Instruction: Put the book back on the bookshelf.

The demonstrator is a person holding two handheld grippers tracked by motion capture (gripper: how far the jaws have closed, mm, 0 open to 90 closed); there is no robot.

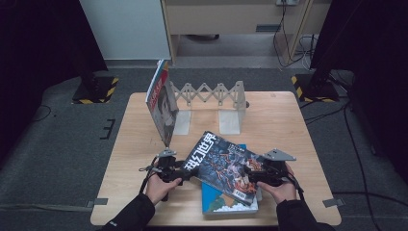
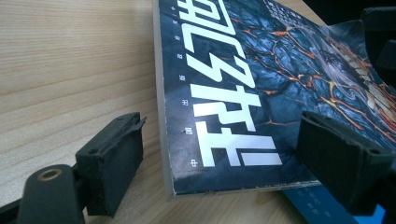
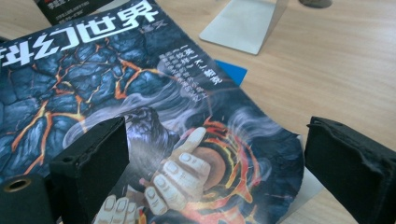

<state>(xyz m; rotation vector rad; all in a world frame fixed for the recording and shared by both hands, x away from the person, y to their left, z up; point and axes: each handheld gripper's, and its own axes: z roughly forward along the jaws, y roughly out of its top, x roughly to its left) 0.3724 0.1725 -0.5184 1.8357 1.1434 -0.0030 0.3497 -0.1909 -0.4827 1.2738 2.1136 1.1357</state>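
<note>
A glossy paper cover is seen on the dark magazine (image 1: 226,166), laid on a smooth, matt wooden table (image 1: 288,120). Beyond the magazine, matt grey metal is shown by the folding book rack (image 1: 211,94). Rough black foam is seen on the pads (image 2: 114,161) beside the magazine's spine.

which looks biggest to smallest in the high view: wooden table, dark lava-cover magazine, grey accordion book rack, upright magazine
1. light wooden table
2. dark lava-cover magazine
3. grey accordion book rack and upright magazine: look alike in size, unranked.
</note>
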